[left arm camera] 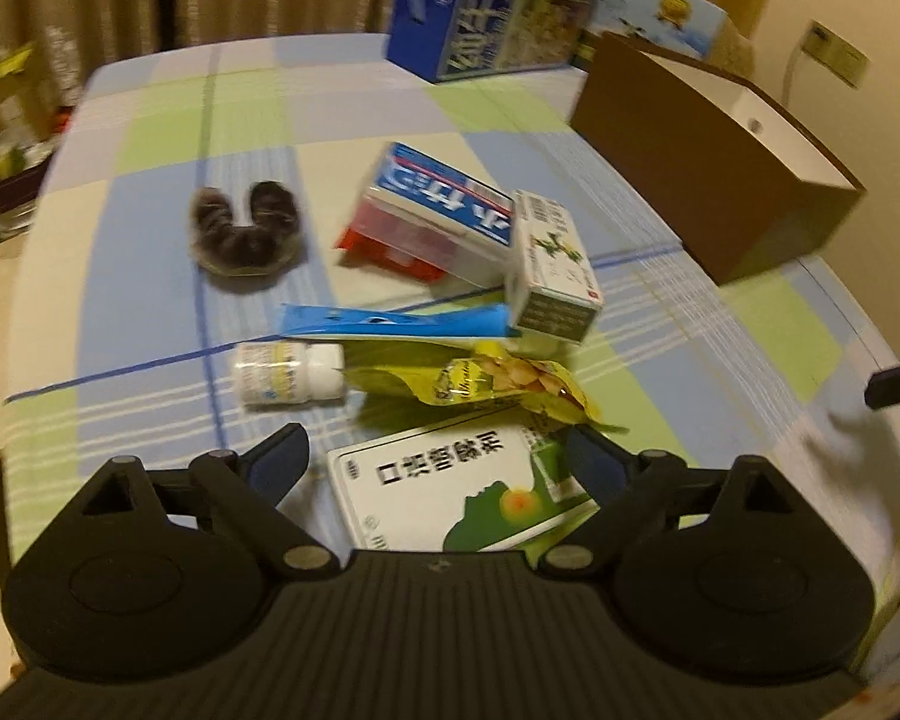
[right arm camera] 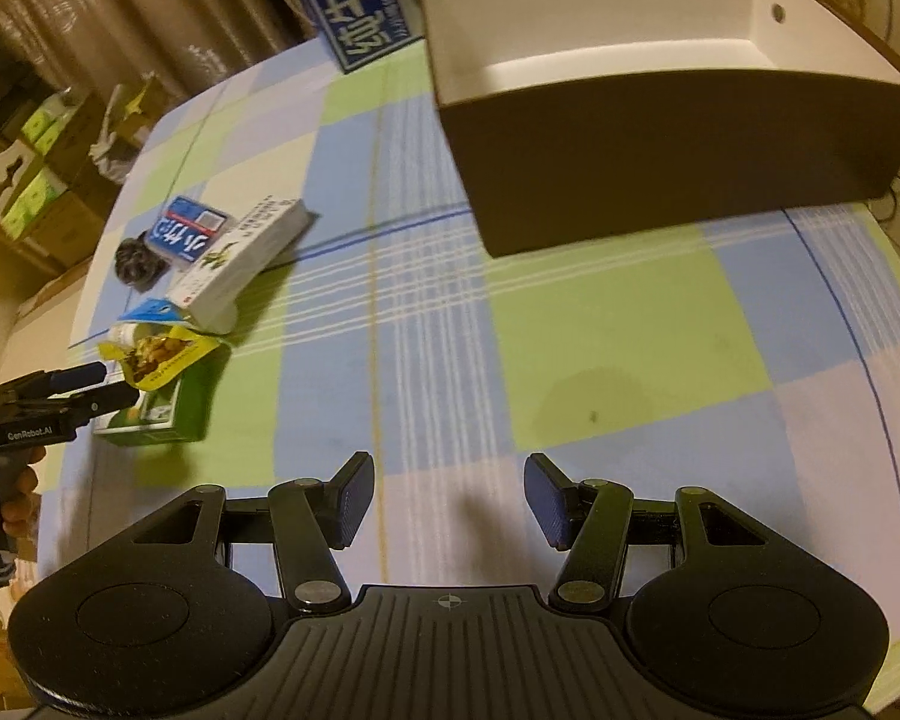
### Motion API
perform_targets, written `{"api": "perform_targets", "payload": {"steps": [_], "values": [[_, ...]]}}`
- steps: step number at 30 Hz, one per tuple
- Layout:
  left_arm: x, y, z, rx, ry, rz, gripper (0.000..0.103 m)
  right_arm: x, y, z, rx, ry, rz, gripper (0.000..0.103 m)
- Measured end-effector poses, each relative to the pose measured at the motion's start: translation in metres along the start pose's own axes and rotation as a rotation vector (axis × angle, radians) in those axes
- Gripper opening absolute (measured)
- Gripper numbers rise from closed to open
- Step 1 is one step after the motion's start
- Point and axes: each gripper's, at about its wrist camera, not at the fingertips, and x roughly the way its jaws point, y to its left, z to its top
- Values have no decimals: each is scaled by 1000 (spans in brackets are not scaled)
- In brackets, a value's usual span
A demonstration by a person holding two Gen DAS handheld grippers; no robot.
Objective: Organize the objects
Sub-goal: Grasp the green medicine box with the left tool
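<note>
**Both grippers open, nothing held**

Left gripper [left arm camera: 435, 459] was spread wide, low over the green-and-white medicine box [left arm camera: 450, 492] at the near end of the clutter; the box sat between its fingers, contact not clear. Right gripper [right arm camera: 447, 498] was open too, empty, hovering over a bare patch of the checked tablecloth [right arm camera: 600, 324] on the surface, well apart from the pile.

Pile layout, left wrist view:
- yellow snack packet [left arm camera: 498, 387] just behind the green box, overlapping it
- white pill bottle [left arm camera: 288, 381] on its side, left of the packet
- blue tube [left arm camera: 390, 324] lying across, behind bottle and packet
- white herbal box [left arm camera: 555, 267] tilted, leaning on the blue-and-white box [left arm camera: 438, 210], which rested on something red
- dark furry scrunchie [left arm camera: 246, 228] apart, to the left

Brown bin with white inside [right arm camera: 660, 138] stood empty at the far right of the surface, straight ahead of the right gripper. Blue milk carton [left arm camera: 486, 0] was at the far edge. Frames were motion-blurred.
</note>
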Motion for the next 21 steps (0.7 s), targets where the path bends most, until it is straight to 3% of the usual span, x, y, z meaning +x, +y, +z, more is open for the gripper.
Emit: {"api": "perform_targets", "payload": {"steps": [7, 13, 17, 21], "values": [[2, -10, -14, 41, 26, -55, 91, -2, -8, -3, 23, 12, -11, 53], [-6, -44, -48, 76, 67, -119, 91, 1, -9, -7, 13, 26, -5, 53], [-6, -64, -60, 107, 50, -61, 91, 0, -13, -8, 10, 29, -7, 53], [-2, -66, -48, 100, 35, -23, 91, -3, -17, -8, 5, 22, -11, 53]]}}
